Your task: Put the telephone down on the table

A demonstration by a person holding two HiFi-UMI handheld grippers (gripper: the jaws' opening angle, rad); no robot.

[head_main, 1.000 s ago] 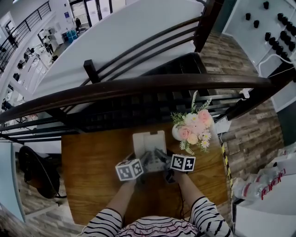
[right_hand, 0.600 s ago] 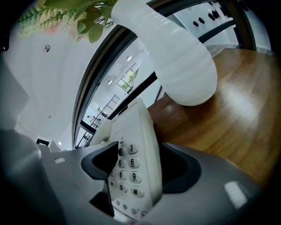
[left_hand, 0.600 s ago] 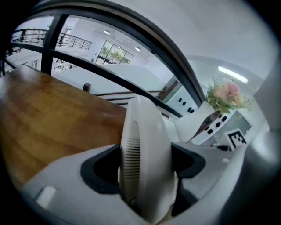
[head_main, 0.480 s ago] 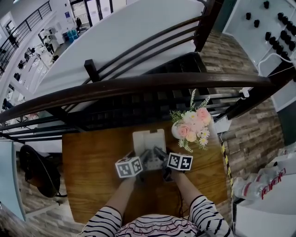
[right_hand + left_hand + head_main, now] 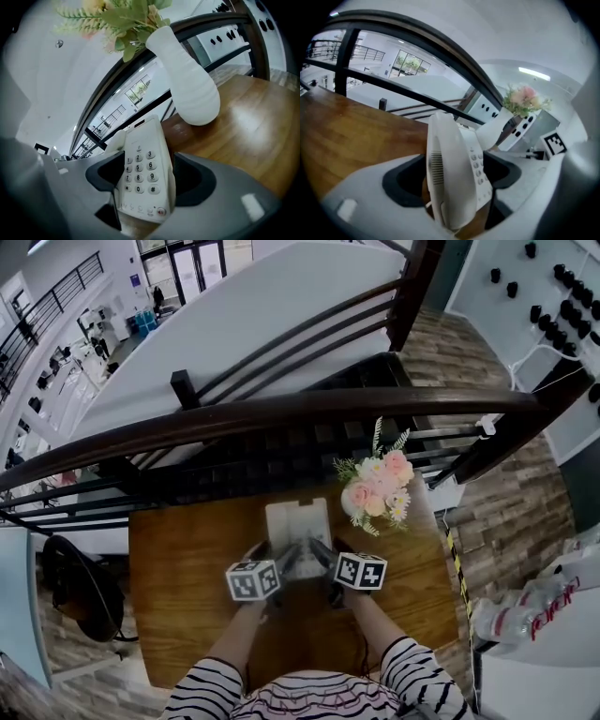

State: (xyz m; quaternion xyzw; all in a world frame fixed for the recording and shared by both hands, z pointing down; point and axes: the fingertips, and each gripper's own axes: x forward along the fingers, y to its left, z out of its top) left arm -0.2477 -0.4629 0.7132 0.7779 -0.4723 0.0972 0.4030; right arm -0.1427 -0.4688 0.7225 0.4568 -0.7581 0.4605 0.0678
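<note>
The telephone lies flat on the wooden table, a little toward the 12 o'clock edge, with its keypad facing up. It stands between the jaws of both tools, but neither tool grips it.

In the left gripper view, the left gripper has its jaws spread. The handset side of the telephone is between the dark pads, and a gap shows on each side of it. In the right gripper view, the right gripper is also spread, with the keypad side between its pads and free space on both sides. Both pairs of jaws have just been opening, with the telephone between them.

In the head view, the left gripper is at about 7 o'clock from the telephone and the right one at about 5 o'clock. Compared with a second ago, both marker cubes seem a little further from the telephone, toward 6 o'clock. The telephone itself keeps its place on the wood.

In my judgement the placing is done: the telephone rests on the table by its own weight, and only pulling the tools fully away remains.

A white vase of flowers stands at about 2 o'clock from the telephone, near it but apart.
</note>
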